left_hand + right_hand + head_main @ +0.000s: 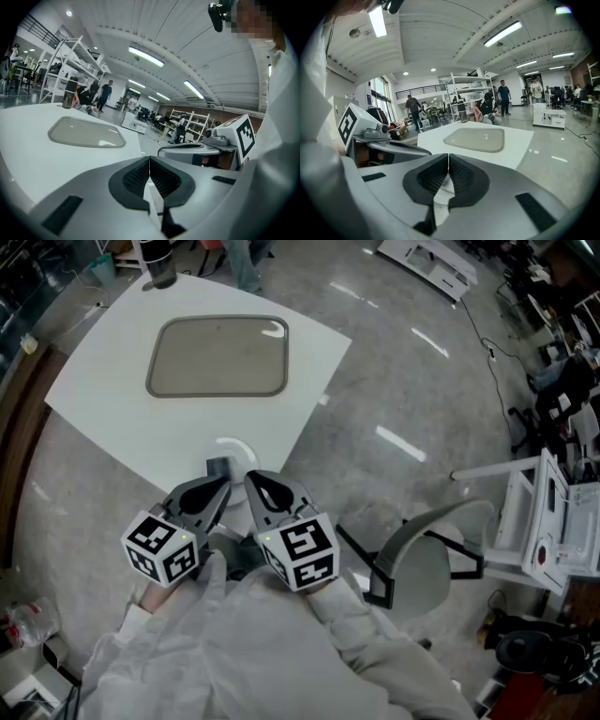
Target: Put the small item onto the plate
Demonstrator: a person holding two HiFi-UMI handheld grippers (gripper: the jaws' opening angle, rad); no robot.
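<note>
A white plate (236, 446) lies at the near corner of the white table (103, 409); my grippers hide most of it. A small dark grey item (217, 467) rests on the plate's near part. My left gripper (225, 487) and right gripper (250, 480) are side by side just above the plate's near edge, close to the item. Both are shut with nothing between the pads. The left gripper view shows its jaws (149, 164) pressed together, and the right gripper view shows the same for its own (448, 161). Neither gripper view shows the item.
A shallow grey tray (217, 356) sits in the middle of the table and also shows as the tray (86, 132) and the tray (476, 139). A dark cup (159, 270) stands at the far corner. A grey chair (427, 559) and a white cart (553, 521) stand on the floor to the right.
</note>
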